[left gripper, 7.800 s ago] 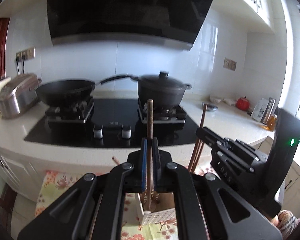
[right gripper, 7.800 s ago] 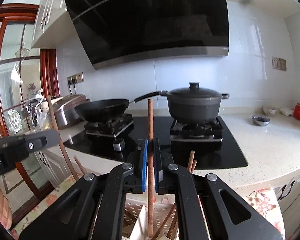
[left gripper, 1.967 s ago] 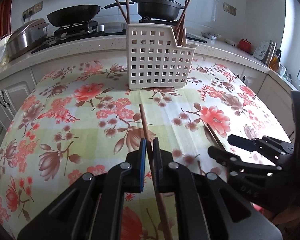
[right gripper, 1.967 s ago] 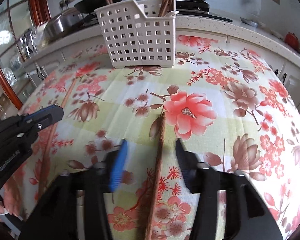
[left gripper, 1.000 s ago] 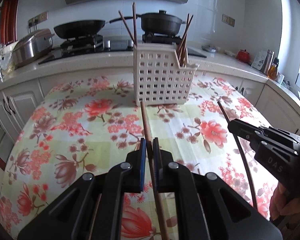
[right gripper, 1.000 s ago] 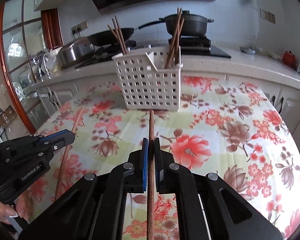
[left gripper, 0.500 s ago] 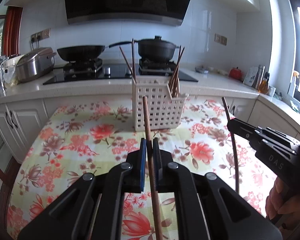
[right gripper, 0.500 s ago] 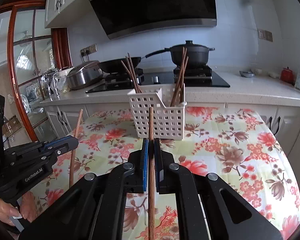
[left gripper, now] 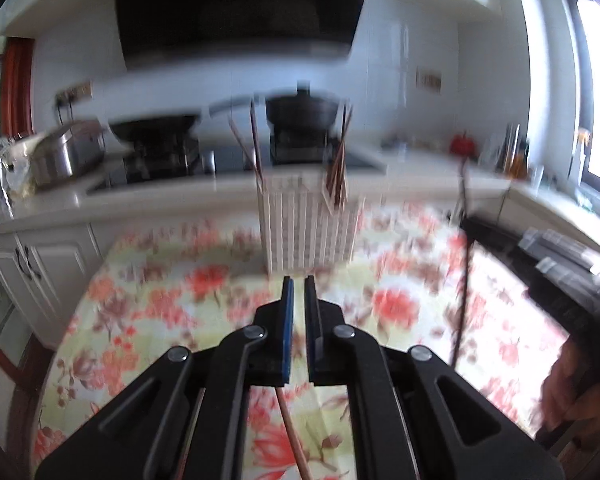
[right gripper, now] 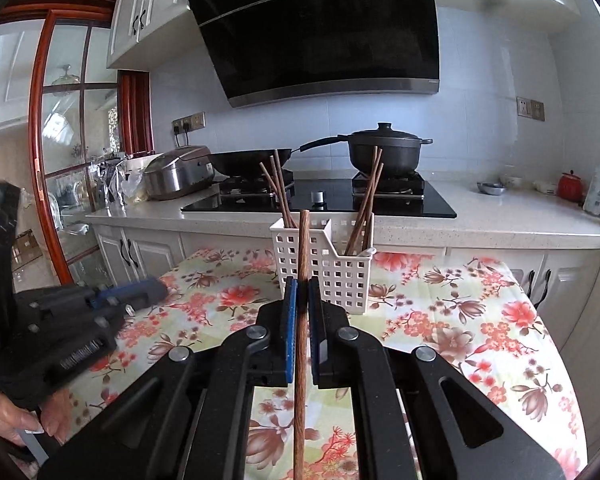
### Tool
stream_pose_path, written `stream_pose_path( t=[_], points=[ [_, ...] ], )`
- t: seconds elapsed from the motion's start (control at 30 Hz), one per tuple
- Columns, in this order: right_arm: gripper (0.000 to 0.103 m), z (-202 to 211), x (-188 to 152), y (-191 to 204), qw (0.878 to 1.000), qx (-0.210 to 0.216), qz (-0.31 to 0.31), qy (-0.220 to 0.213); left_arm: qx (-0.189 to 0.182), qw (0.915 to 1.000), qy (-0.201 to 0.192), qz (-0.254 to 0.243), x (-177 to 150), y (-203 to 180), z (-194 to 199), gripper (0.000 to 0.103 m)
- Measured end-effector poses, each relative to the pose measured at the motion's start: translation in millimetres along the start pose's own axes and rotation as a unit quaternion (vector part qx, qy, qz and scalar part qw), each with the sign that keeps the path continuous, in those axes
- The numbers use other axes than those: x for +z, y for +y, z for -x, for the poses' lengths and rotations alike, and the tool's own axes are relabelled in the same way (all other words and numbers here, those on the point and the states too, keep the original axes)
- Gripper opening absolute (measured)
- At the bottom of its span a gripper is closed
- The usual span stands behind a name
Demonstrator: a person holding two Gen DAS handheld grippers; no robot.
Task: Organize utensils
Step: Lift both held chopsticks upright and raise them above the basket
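On the left, the left gripper (left gripper: pixel 298 285) is level and low over the floral table (left gripper: pixel 148 312), aimed at the white basket (left gripper: pixel 300 236). Its jaws are nearly together, with only a thin gap. A brown chopstick (left gripper: pixel 294 440) shows slanting beneath them, but none rises above the tips. The view is smeared, so I cannot tell whether the stick is gripped or merely lying under the tool. Before carrying it on, that grip ought to be checked, and the stick retaken near its middle if it has slid. In the middle of the table the basket holds two bundles of chopsticks, one leaning in the left compartment and one in the right. Both spread outward at the top, so the incoming stick should come down from above the rim, kept steep, into a gap between the leaning ones, and be let go only once its lower end is well inside. On the right, the right gripper (right gripper: pixel 303 286) is held just short of the basket and pointed at its left part. Its jaws are clamped on the upright stick (right gripper: pixel 303 248), whose top reaches about rim height, so a lift seems needed first.
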State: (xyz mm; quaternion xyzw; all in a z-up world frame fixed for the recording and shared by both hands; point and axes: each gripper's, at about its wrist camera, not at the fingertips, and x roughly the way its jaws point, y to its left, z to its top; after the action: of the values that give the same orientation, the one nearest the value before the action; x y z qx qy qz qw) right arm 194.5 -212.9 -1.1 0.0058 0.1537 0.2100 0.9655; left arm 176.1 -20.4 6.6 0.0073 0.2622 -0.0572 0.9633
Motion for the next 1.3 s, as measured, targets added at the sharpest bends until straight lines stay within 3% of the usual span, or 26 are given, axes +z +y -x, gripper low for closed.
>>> stream_pose_path(
  t=[0.1,0.17,0.3,0.4,0.57,0.63,0.73,0.97,1.3],
  points=[
    [0.005,-3,-3,-1,1.000,-0.003,-0.001,0.009,-0.012,0.9973,0.068,0.027,-9,12,-40,0.009],
    [0.006,-7,-6,-1,1.000,-0.005,0.003,0.017,0.016,0.9944,0.100,0.028,-16,19,-67,0.016],
    [0.005,-22,-13,-5,0.999,-0.006,0.001,0.031,-0.008,0.9885,0.145,0.041,-28,25,-96,0.021],
    [0.005,-26,-15,-7,0.999,0.001,-0.011,0.030,0.015,0.9869,0.157,0.031,-32,25,-112,0.035],
    [0.005,-26,-14,-8,1.000,0.007,-0.010,0.028,0.032,0.9807,0.191,0.030,-35,28,-151,0.031],
    [0.005,-27,-15,-9,0.999,0.007,-0.010,0.031,0.033,0.9775,0.207,0.020,-36,26,-163,0.008],
    [0.005,-28,-16,-13,0.999,0.006,-0.013,0.032,0.035,0.9753,0.218,0.002,-36,21,-166,0.006],
    [0.005,-24,-13,-13,1.000,0.007,-0.014,0.026,0.016,0.9938,0.106,0.030,-20,31,-111,0.006],
    [0.005,-10,0,-3,1.000,0.005,-0.005,0.007,0.004,0.9996,0.006,0.028,1,21,-31,0.006]
  ],
)
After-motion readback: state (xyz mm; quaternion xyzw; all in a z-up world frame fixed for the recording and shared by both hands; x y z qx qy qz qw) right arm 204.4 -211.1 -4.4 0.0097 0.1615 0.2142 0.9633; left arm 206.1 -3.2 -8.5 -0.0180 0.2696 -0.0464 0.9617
